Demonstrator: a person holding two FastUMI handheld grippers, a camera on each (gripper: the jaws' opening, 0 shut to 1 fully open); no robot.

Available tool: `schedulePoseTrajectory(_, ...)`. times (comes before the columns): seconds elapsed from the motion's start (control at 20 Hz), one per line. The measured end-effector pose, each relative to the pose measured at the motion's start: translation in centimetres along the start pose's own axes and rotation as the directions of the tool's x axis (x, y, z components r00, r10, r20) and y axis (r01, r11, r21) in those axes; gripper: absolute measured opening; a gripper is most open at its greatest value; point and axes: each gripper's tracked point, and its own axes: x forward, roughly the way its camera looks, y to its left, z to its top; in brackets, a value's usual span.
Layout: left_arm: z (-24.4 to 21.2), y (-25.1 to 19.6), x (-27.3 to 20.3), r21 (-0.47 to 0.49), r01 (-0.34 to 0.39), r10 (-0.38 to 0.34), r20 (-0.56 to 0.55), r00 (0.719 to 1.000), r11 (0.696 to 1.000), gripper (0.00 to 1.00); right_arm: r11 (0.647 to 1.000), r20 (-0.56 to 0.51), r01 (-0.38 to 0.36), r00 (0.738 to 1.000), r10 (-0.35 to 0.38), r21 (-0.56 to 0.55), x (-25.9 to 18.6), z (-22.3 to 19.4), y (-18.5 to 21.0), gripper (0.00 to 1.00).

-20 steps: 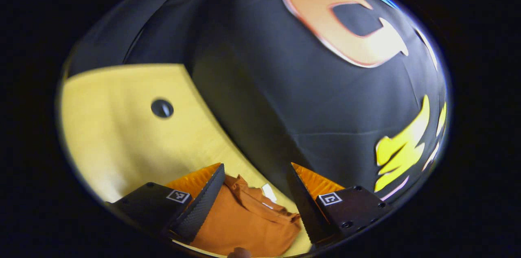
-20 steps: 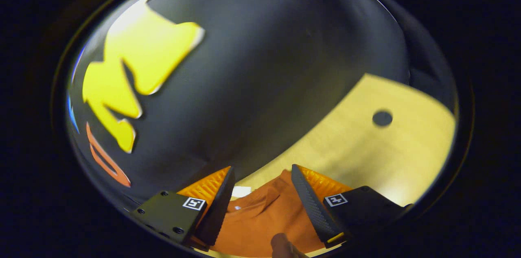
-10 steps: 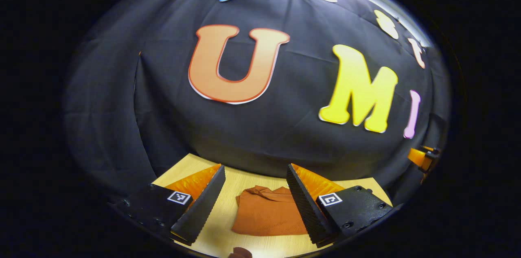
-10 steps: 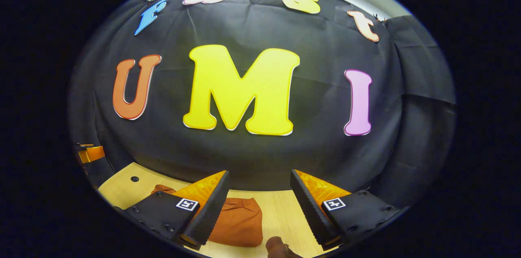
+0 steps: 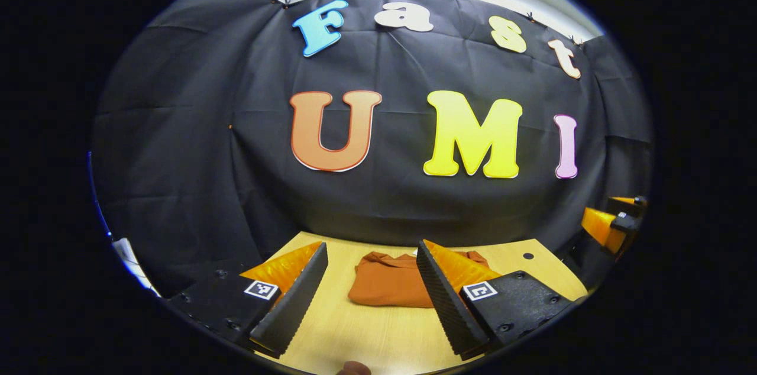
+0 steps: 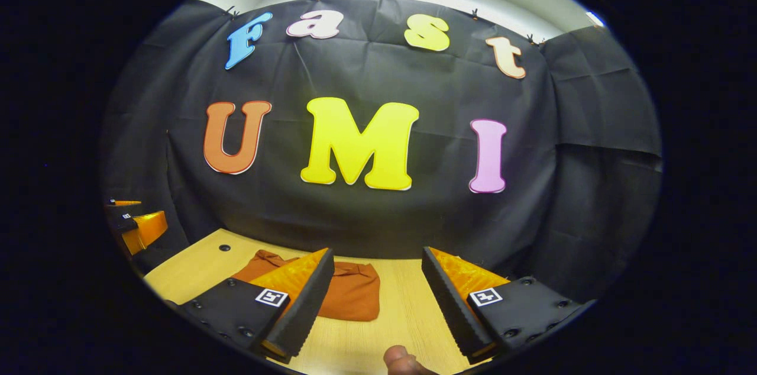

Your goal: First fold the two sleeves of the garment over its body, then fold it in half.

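Garment: rust-orange garment (image 5: 387, 285) lies on the pale wooden counter (image 5: 378, 333) as a compact folded bundle, near the black cloth wall at the back. In the right gripper view it sits left of centre (image 6: 355, 295), partly behind my near finger.
Fold state: no sleeve sticks out to either side and the bundle looks doubled over, so I judge both folding steps done. The far edge looks a little rumpled; I cannot tell whether the layers line up.
Left tool: left tool (image 5: 371, 298) is held above the counter, fingers spread wide, nothing between them. The garment shows through the gap, well apart from the tips.
Right tool: right tool (image 6: 378, 301) is likewise spread and empty, clear of the cloth. It also shows at the far right edge of the left gripper view (image 5: 612, 224).
Hands: a fingertip (image 6: 397, 358) shows at the bottom edge, under the right tool.
Counter: a small dark hole (image 6: 224, 248) sits near the back left corner, beside the garment.
Risk: if I bring either tool back low over the bundle, a finger could catch the loose top layer and drag the fold open. Soft knit may also relax and spring up unaided where the far edge is rumpled.
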Motion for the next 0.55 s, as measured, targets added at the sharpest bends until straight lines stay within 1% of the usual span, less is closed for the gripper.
schedulePoseTrajectory(0.05,-0.3,-0.8,-1.0,-0.003,0.015,-0.015,0.003,1.000,1.000,0.97,1.000,-0.014,-0.010,1.000,0.010,0.019,-0.4,-0.4,0.3,0.95)
schedulePoseTrajectory(0.1,-0.7,-1.1,-1.9,0.011,0.020,-0.020,0.001,1.000,1.000,0.97,0.998,-0.031,-0.050,0.998,0.051,0.036,-0.9,-1.0,1.1,0.95)
schedulePoseTrajectory(0.15,-1.3,-1.7,-2.3,0.028,0.033,-0.033,-0.013,0.999,0.999,0.98,0.997,-0.054,-0.072,0.996,0.073,0.029,-1.2,-1.5,1.5,0.95)
schedulePoseTrajectory(0.2,-2.1,-2.2,-3.1,0.050,0.045,-0.043,-0.032,0.999,0.998,1.00,0.998,-0.077,-0.056,0.995,0.057,0.020,-1.7,-2.1,0.7,0.95)
schedulePoseTrajectory(0.25,-2.3,-2.5,-3.4,0.067,0.049,-0.047,-0.032,0.998,0.997,0.98,0.998,-0.083,-0.055,0.995,0.056,0.019,-2.2,-2.2,0.5,0.95)
schedulePoseTrajectory(0.3,-2.2,-3.0,-3.7,0.080,0.060,-0.058,-0.028,0.998,0.995,1.00,0.998,-0.085,-0.059,0.995,0.061,0.027,-2.6,-2.2,0.5,0.95)
schedulePoseTrajectory(0.35,-2.2,-3.6,-4.0,0.089,0.074,-0.071,-0.029,0.997,0.993,0.97,0.998,-0.076,-0.051,0.996,0.053,0.032,-2.6,-2.0,0.5,0.95)
schedulePoseTrajectory(0.4,-2.2,-4.0,-4.1,0.097,0.085,-0.082,-0.027,0.996,0.992,0.97,0.999,-0.069,-0.043,0.997,0.045,0.032,-2.3,-2.1,0.5,0.95)
schedulePoseTrajectory(0.55,-2.4,-3.5,-4.0,0.090,0.070,-0.067,-0.036,0.997,0.993,0.99,0.999,-0.065,-0.051,0.997,0.050,-0.003,-2.3,-2.2,0.3,0.95)
